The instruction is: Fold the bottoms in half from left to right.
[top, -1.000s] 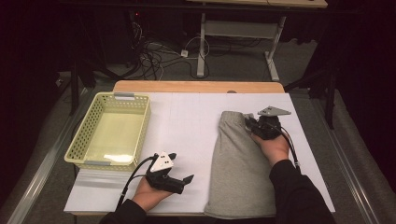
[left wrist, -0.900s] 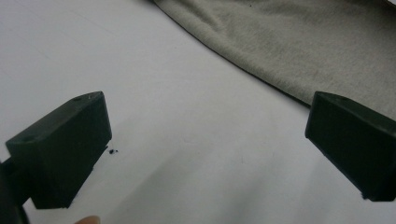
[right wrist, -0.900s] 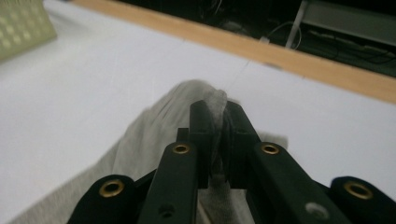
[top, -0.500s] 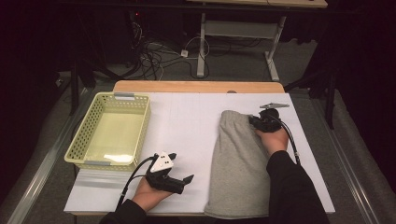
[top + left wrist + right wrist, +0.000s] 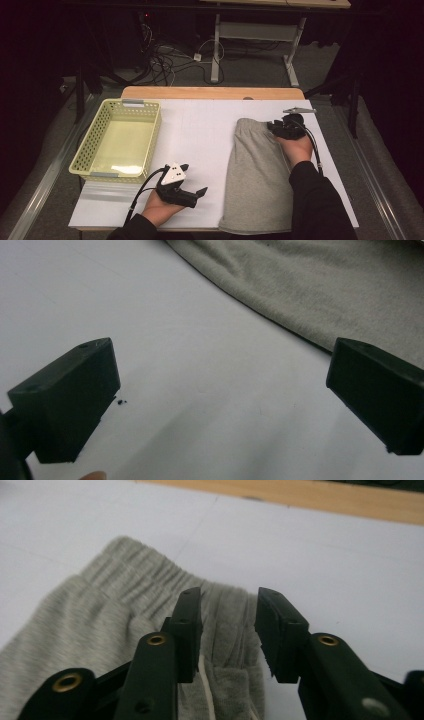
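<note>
Two black two-jaw grippers: the right gripper [image 5: 276, 128], jaws just parted and pressing nothing, hovers at the waistband of one folded grey fabric garment [image 5: 257, 175] on the white table [image 5: 200, 135]; the left gripper [image 5: 197, 192] rests wide open. One yellow plastic basket [image 5: 150, 137] stands left.

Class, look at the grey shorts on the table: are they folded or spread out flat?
Folded: the grey shorts lie as one narrow strip, and the waistband is doubled over on itself.

grey shorts [image 5: 257, 175] | folded lengthwise, flat | table's right half (waistband far end)
</note>
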Available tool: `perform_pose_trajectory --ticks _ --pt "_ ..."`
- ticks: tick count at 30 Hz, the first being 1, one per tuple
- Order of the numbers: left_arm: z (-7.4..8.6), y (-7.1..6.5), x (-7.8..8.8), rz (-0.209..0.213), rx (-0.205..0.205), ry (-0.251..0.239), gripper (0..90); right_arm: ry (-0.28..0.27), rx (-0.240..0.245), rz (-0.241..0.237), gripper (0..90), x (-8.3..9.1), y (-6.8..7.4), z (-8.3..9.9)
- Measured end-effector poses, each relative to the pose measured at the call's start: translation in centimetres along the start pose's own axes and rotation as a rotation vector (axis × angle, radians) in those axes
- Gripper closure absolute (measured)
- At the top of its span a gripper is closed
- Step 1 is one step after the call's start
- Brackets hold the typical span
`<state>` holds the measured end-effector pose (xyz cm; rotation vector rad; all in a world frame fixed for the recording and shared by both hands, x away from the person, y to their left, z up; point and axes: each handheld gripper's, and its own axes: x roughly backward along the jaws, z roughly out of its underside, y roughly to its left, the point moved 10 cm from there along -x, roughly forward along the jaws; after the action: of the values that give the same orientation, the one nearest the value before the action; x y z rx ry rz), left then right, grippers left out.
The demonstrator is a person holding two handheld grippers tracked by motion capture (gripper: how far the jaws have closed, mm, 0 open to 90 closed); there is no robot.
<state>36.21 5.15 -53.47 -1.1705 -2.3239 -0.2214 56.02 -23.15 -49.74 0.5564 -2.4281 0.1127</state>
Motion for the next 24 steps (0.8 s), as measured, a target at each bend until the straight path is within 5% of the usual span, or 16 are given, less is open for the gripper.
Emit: perform_pose_trajectory --ticks 6,20,24 --pt "0.0 0.0 0.0 0.001 0.001 0.000 0.3 -0.065 -0.006 -0.018 50.9 2.1 -0.1 -1.4" --pt "0.0 0.0 0.0 0.003 0.000 0.000 0.3 -0.087 -0.007 -0.037 0.0 2.2 -0.1 -2.4" --pt "0.0 0.0 0.0 0.003 0.000 0.000 0.2 -0.093 -0.007 -0.027 0.0 1.9 -0.3 -2.5"
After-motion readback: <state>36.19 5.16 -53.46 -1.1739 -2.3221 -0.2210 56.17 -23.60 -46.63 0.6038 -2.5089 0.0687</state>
